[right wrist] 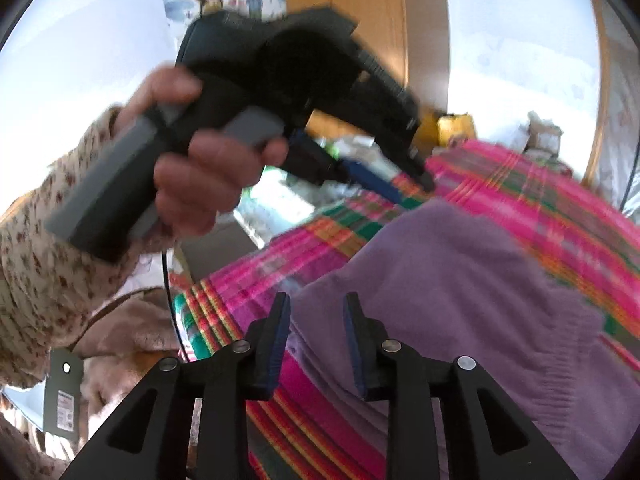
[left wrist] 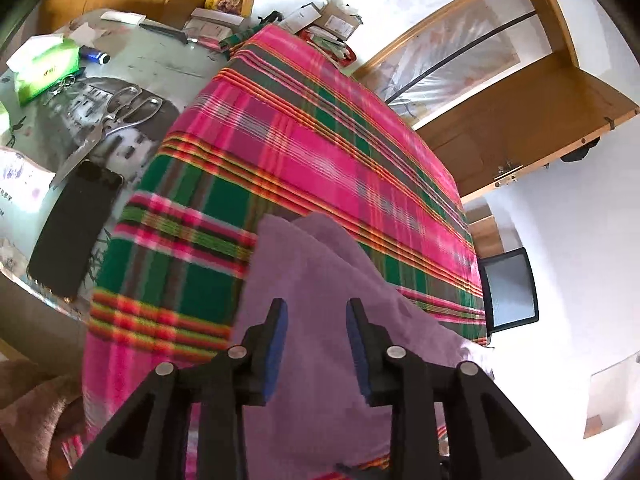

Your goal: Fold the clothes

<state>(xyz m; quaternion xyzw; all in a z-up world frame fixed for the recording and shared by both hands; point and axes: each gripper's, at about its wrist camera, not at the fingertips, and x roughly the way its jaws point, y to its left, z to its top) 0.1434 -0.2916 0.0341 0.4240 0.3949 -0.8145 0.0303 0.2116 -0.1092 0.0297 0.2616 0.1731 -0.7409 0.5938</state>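
Observation:
A purple knitted garment (left wrist: 320, 264) lies on a pink and green plaid cloth (left wrist: 300, 128) that covers the table. My left gripper (left wrist: 317, 306) hovers over the garment's near part, open, with only fabric showing below the gap between its blue pads. In the right wrist view the same garment (right wrist: 460, 280) spreads to the right over the plaid cloth (right wrist: 540, 208). My right gripper (right wrist: 317, 299) is open above the garment's left edge, gripping nothing. The left gripper (right wrist: 416, 192) appears there too, held by a hand (right wrist: 212, 184) and pointing down at the garment's far end.
Left of the cloth lie a black phone (left wrist: 76, 228), metal scissors (left wrist: 124, 112), a green tissue box (left wrist: 44, 68) and a knife (left wrist: 164, 32). Boxes and packets (left wrist: 320, 20) crowd the far edge. A wooden door (left wrist: 520, 112) stands beyond. A floral sleeve (right wrist: 40, 260) fills the left.

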